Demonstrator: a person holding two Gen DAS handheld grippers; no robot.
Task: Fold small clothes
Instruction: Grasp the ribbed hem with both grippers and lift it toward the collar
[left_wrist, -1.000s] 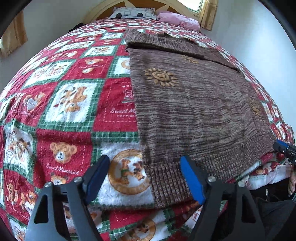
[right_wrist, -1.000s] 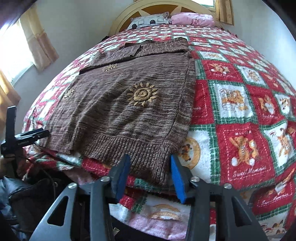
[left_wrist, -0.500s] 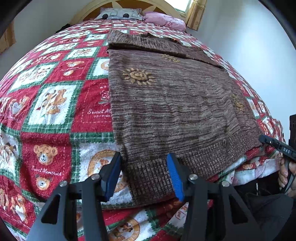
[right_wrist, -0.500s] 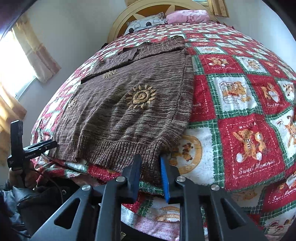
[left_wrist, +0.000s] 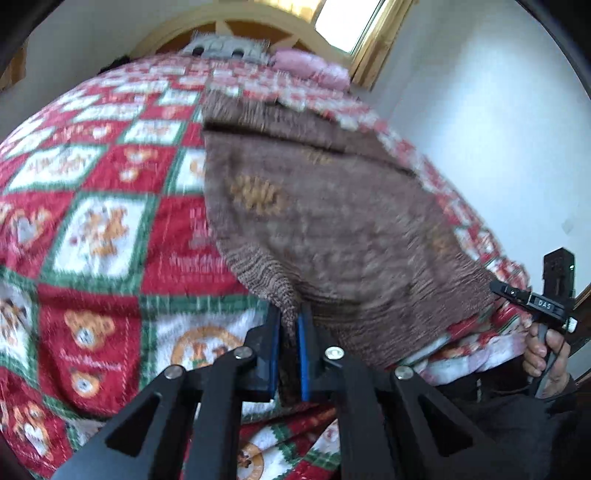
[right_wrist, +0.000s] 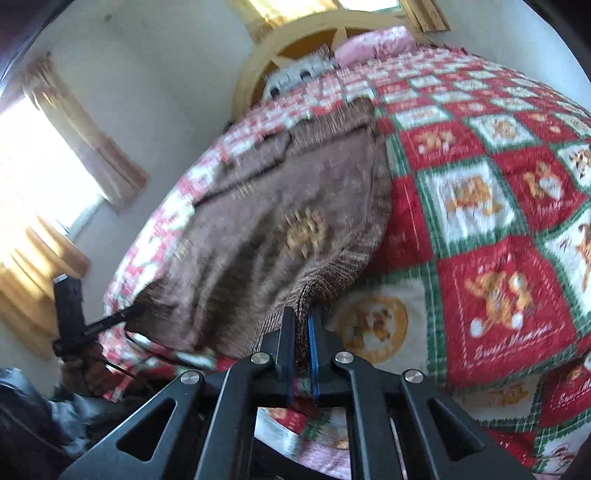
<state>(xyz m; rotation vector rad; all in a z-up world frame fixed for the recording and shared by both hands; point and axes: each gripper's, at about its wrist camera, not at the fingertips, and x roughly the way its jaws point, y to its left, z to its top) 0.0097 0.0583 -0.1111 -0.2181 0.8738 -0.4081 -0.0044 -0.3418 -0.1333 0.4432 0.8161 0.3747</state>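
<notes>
A brown knitted sweater (left_wrist: 332, 221) with orange sun motifs lies on the bed, its ribbed hem toward me. My left gripper (left_wrist: 288, 321) is shut on the hem's left corner, and the cloth rises in a peak between the blue pads. My right gripper (right_wrist: 302, 317) is shut on the hem's right corner (right_wrist: 306, 291), lifted the same way. In the right wrist view the sweater (right_wrist: 266, 229) sags between the two raised corners. Each view also shows the other gripper at its edge, held in a hand (left_wrist: 546, 350). Both views are blurred by motion.
The bed is covered by a red, green and white teddy-bear quilt (left_wrist: 103, 229). Grey and pink pillows (left_wrist: 306, 66) lie by the wooden headboard (right_wrist: 295, 40). A white wall (left_wrist: 480, 129) stands to the right, curtained windows (right_wrist: 44, 177) to the left.
Both grippers closed from wide apart onto the two hem corners. They then rose and tilted up, pulling the corners off the quilt.
</notes>
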